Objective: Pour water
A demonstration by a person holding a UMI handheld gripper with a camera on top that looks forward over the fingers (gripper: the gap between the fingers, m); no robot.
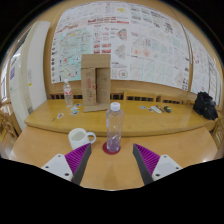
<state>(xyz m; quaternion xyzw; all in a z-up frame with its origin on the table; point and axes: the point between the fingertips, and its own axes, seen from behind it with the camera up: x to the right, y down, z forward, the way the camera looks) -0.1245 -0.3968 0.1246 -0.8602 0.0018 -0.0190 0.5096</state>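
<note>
A clear plastic water bottle with a white cap stands upright on a round red coaster on the wooden table. A white mug sits to its left, handle toward the bottle. My gripper is open, its two purple-padded fingers spread wide on either side. The bottle stands just ahead of the fingertips, roughly centred between them, with clear gaps on both sides. Nothing is held.
A cardboard box stands on a farther wooden counter, with a second small bottle to its left. A black bag lies at the counter's right end. Posters cover the back wall.
</note>
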